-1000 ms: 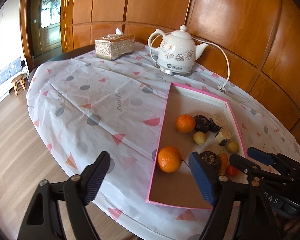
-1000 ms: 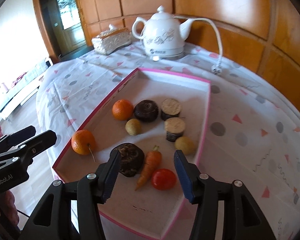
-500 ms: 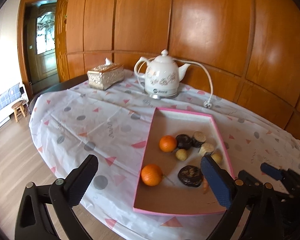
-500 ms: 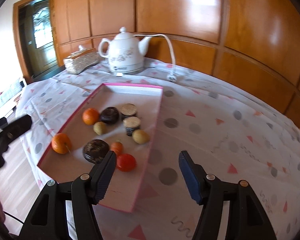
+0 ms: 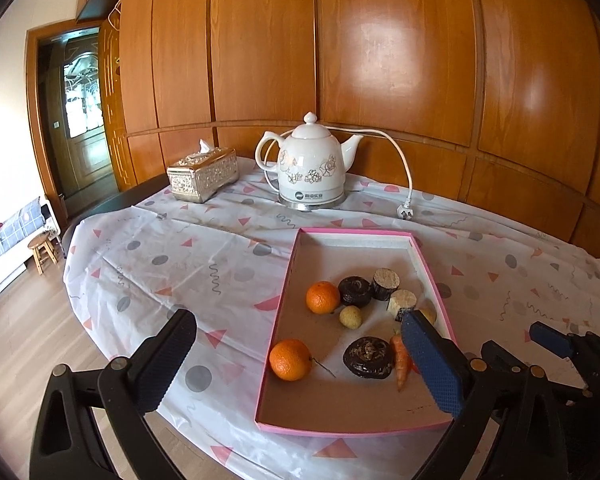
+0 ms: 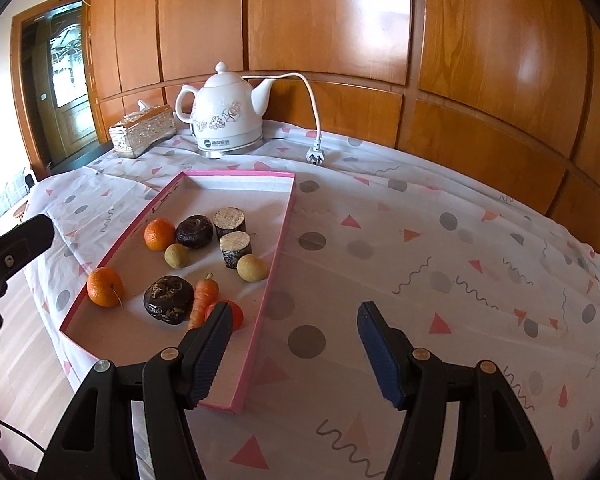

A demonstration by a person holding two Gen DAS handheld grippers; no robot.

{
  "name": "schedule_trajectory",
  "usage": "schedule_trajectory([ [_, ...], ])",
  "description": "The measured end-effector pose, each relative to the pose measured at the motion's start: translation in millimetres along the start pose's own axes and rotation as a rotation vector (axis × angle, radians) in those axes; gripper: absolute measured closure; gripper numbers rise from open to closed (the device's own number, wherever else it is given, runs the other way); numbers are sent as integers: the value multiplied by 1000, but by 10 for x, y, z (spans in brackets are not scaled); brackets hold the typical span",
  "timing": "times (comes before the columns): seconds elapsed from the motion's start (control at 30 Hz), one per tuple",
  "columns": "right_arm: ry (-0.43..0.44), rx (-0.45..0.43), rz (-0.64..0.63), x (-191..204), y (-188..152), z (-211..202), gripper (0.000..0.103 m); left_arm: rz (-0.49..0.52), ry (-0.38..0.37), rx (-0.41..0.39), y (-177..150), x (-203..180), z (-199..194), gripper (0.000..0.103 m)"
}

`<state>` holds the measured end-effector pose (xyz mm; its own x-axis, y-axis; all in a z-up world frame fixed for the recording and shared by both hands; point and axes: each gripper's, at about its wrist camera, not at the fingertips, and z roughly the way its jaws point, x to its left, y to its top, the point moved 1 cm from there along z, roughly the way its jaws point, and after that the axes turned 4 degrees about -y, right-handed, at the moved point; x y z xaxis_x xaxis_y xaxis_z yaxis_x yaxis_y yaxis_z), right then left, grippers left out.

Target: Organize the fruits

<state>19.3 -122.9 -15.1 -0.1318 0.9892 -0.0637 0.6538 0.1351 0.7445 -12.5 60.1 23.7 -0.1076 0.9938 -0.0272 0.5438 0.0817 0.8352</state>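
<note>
Wood-panelled wall behind a table under a patterned cloth (image 6: 400,248). On it a pink-rimmed tray (image 5: 281,304) holds two oranges (image 5: 290,359), a carrot (image 6: 200,300), a tomato (image 6: 236,316) and dark lumps. Both the left gripper (image 5: 300,360) and right gripper (image 6: 294,354) hover apart, empty. A kettle (image 5: 310,168) stands beyond.

A lived-in home, a dining room by the look of it: glossy wood-panelled walls (image 5: 380,60), a round table under a patterned plastic tablecloth (image 5: 172,248), a floral ceramic electric kettle (image 5: 310,170), an ornate tissue box (image 5: 202,174), a glazed wooden door (image 5: 82,120).
</note>
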Motion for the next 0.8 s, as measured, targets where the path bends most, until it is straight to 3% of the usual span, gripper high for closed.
schedule_trajectory([
  [0.8,6,-21,-30,84,9,-43,37,-30,23,16,-25,77,29,0],
])
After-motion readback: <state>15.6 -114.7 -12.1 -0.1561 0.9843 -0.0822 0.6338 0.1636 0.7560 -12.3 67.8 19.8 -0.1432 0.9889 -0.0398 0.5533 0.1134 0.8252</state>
